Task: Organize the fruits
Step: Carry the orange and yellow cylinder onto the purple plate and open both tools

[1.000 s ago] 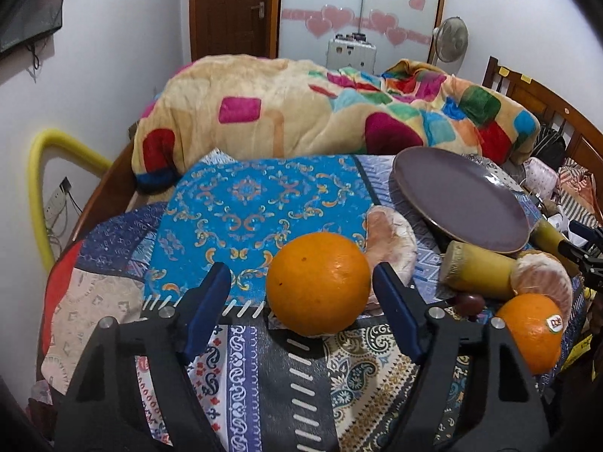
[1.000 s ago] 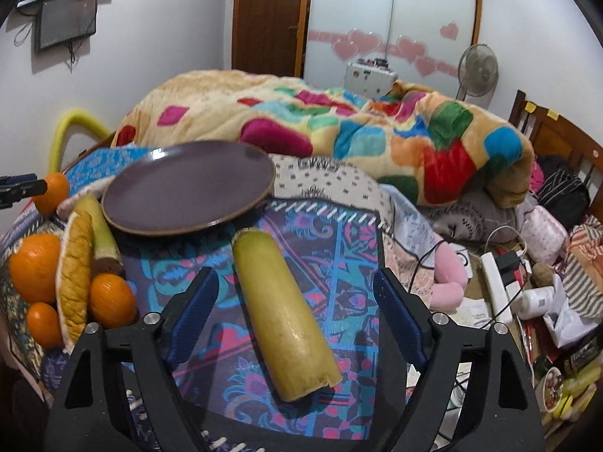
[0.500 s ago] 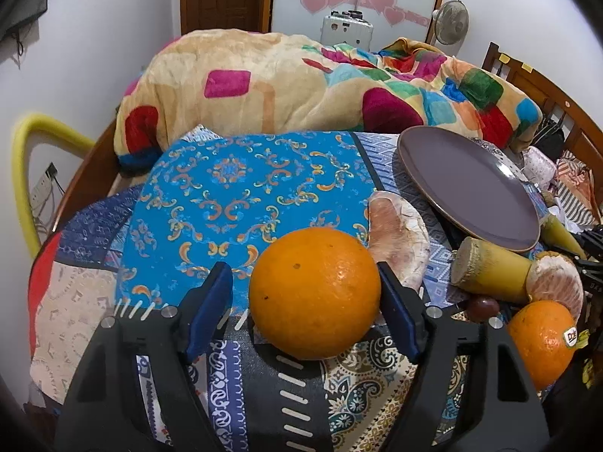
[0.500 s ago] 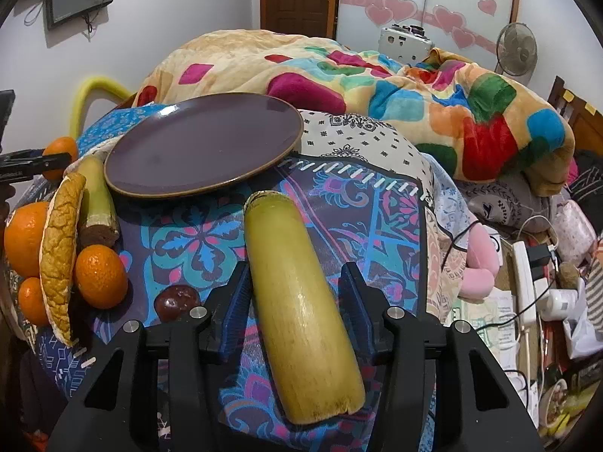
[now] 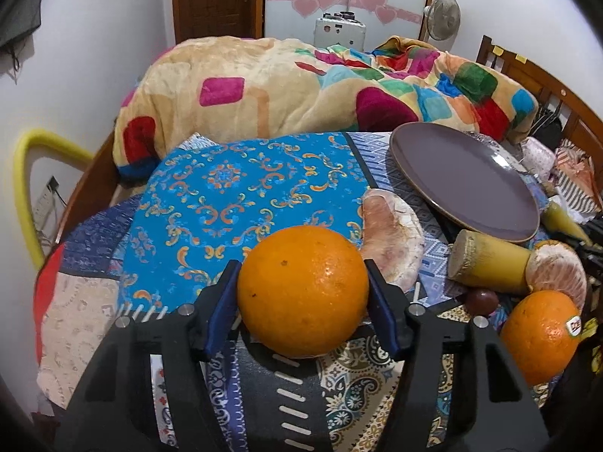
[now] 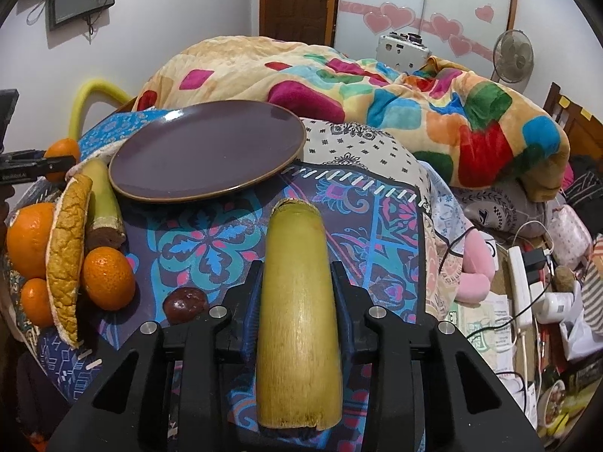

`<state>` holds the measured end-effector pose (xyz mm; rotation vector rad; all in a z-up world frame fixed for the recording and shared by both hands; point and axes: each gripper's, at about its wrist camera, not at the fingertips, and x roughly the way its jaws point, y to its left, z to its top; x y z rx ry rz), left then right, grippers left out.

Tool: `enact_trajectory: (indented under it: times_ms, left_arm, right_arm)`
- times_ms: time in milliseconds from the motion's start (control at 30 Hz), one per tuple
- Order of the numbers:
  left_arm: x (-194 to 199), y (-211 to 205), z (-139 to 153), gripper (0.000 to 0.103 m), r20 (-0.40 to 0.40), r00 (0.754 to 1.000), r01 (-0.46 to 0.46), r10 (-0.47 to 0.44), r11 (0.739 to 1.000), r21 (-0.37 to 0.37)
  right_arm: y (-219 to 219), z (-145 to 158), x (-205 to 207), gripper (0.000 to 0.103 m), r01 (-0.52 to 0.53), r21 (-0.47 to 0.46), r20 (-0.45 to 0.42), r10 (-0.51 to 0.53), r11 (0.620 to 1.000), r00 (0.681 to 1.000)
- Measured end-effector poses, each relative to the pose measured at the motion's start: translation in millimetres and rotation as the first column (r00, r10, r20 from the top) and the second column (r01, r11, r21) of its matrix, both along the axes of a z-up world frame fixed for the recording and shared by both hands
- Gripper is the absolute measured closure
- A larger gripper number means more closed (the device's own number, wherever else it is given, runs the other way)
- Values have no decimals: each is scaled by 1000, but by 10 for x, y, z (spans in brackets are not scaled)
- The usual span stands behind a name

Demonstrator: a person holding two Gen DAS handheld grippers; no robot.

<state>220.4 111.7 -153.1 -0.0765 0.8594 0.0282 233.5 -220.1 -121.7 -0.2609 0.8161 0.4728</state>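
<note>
Orange skin fills the gap of my left tongs, whose blue pads press both sides of the big orange just above the patterned bedspread, while my right tongs are clamped on the yellow-green cane piece lying lengthwise between them. Both pick-ups look made (whether either is truly off the cloth I cannot tell), so next I judge each needs lifting and carrying to the bare purple plate.

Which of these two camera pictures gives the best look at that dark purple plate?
The right wrist view: the plate lies nearly centred, its whole round rim visible and nothing on it. The left wrist view shows the same plate off to the right, more stretched by the lens, with its near edge behind a yellow-green stalk piece.
</note>
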Motion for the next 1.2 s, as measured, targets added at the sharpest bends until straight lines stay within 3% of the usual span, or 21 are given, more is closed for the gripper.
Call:
enact_trajectory:
  times_ms: [367, 767, 1000, 1200]
  left_arm:
    - [-106, -81, 307, 41, 71, 997, 26, -27, 1000, 10]
    - [-194, -277, 493, 41, 104, 992, 73, -75, 997, 20]
    - [-134, -350, 470, 41, 99, 991, 89, -90, 996, 11]
    - [-62, -422, 511, 41, 107, 990, 93, -94, 996, 15]
  right_arm:
    - [-1, 233, -84, 72, 3, 7, 61, -3, 1000, 998]
    - [-4, 4, -53, 72, -12, -69, -41, 9, 998, 999]
    - [64, -43, 102, 72, -23, -60, -94, 18, 998, 995]
    - [105, 42, 56, 72, -15, -66, -29, 13, 998, 999]
